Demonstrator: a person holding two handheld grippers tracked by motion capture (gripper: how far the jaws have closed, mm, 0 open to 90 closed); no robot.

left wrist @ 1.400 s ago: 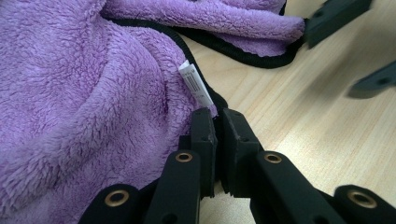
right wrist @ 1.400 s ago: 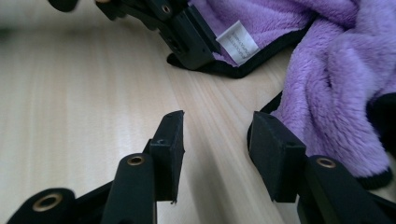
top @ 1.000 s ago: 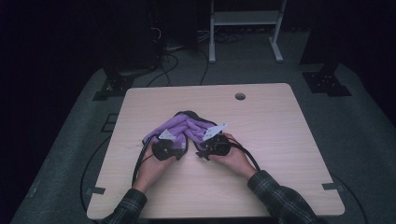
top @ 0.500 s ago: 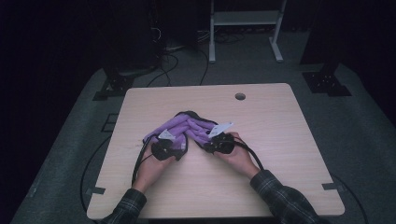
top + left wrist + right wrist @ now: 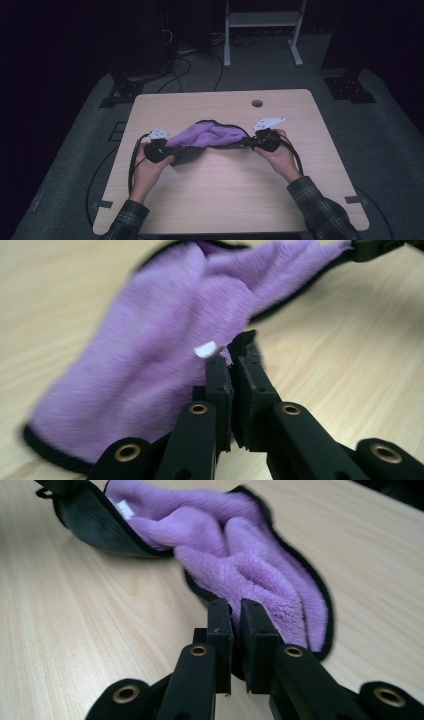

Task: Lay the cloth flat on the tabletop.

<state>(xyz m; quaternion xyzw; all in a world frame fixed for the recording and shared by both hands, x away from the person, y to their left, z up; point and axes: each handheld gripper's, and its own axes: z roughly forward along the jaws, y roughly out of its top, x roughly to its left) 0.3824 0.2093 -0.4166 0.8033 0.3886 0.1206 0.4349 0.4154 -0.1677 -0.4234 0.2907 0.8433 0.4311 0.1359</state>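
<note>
A person is holding a purple cloth (image 5: 210, 136) with a black edge stretched between two grippers above the middle of the wooden table (image 5: 225, 200). The left gripper (image 5: 165, 148) is pinching one end, its jaws closed tight on the black hem beside a small white tag (image 5: 205, 349). The right gripper (image 5: 248, 142) is clamping the opposite end, jaws pressed together on the plush fabric, which is sagging in soft folds between them
</note>
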